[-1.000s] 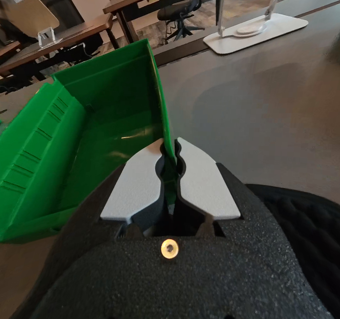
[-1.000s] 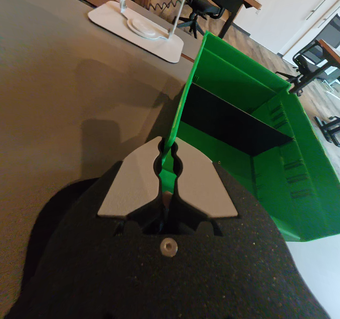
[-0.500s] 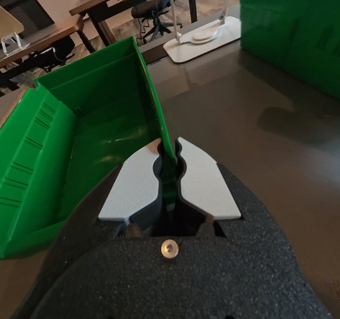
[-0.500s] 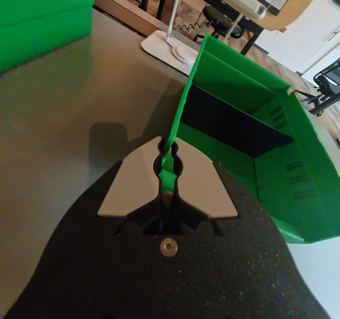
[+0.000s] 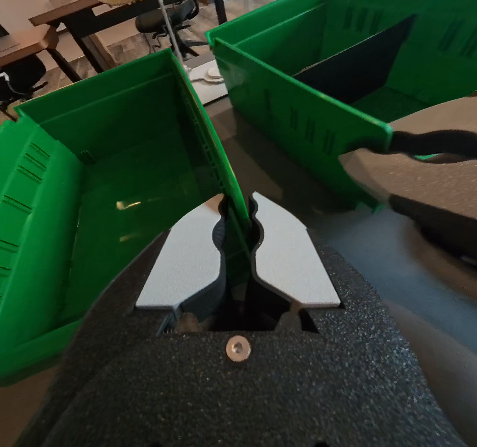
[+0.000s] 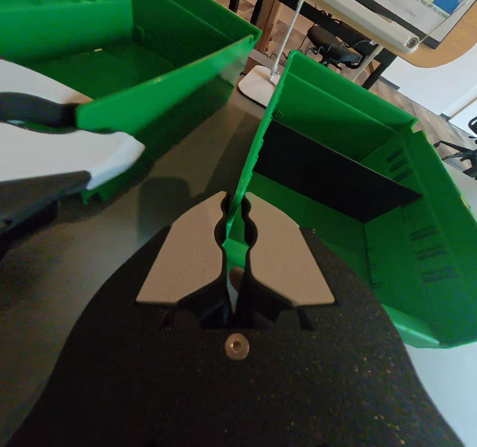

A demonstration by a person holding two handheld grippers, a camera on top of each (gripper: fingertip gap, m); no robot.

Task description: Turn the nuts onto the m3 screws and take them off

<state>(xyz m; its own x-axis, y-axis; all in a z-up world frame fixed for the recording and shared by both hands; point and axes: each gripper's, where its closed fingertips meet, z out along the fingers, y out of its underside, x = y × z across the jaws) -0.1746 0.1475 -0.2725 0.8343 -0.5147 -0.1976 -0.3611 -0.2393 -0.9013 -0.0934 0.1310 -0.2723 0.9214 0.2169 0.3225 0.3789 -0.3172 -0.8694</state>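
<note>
Left wrist view: the left gripper [image 5: 237,200] straddles the side wall of an empty green bin [image 5: 116,176] on the bench [image 5: 258,151], a slim gap beside the wall.

Right wrist view: the right gripper [image 6: 235,197] is clamped on the wall of a second green bin [image 6: 335,228] with a black divider [image 6: 322,171].

No nuts or screws can be made out.

Left wrist camera rides low behind its own fingers [image 5: 196,249], tight on a green bin [image 5: 108,156], looking across the dark table [image 5: 258,151]. Right wrist camera does likewise at the divided bin [image 6: 361,202]. Both catch the white stand base [image 6: 253,84] and each other's bin.
</note>
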